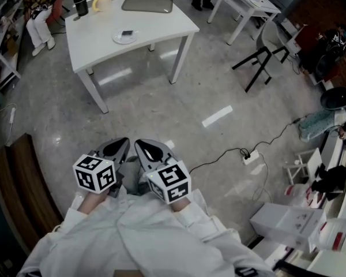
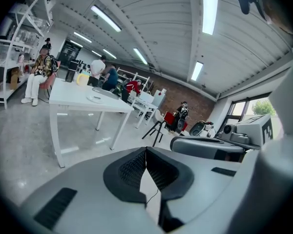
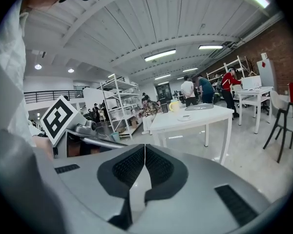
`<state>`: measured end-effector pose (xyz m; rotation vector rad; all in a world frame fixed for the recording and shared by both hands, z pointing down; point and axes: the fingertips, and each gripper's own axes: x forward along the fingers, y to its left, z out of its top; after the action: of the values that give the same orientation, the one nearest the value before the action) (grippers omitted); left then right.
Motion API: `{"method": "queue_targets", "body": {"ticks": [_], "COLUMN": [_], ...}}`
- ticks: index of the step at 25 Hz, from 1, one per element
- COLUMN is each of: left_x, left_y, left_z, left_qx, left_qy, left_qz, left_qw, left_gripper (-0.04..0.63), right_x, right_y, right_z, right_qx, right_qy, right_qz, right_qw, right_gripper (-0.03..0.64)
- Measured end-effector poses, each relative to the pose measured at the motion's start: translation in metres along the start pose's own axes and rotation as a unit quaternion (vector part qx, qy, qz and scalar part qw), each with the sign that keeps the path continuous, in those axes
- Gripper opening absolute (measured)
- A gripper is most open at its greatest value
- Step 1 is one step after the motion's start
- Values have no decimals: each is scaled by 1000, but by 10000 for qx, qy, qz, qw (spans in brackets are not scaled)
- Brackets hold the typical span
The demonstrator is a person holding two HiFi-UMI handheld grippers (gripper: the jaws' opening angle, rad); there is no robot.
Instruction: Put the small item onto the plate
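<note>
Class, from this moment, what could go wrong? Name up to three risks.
1. The power strip lying on the floor could trip the person.
2. The left gripper and right gripper have shut jaws; unopened, they may just push the plate.
3. The mug stands beyond the plate and could be knocked.

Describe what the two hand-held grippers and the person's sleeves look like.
The left hand-held gripper and right hand-held gripper are grey tapered shells with black ribbed pads. Each carries a white cube with black square markers. The sleeves are white.
</note>
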<state>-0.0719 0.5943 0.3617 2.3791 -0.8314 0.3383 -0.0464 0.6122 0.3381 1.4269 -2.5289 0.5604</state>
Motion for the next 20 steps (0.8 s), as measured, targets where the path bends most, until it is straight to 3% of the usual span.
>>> {"method": "queue_targets", "body": {"ticks": [11,20], "left_x": [50,97], "left_y": [46,123], "left_z": [44,128], "left_qx": [21,195], "left_qy": [44,100], "left_qz": [-1,-91], "left_qw": [10000,9997], "left_gripper": [11,11], "right_x": [62,155], "right_y": [-55,-102], "right_z": [23,84], "right_qx": [176,131], "right_qy": [62,-53], "right_qz": [-163,-407], "right_qw": [9997,9991], "right_gripper": [17,17]}}
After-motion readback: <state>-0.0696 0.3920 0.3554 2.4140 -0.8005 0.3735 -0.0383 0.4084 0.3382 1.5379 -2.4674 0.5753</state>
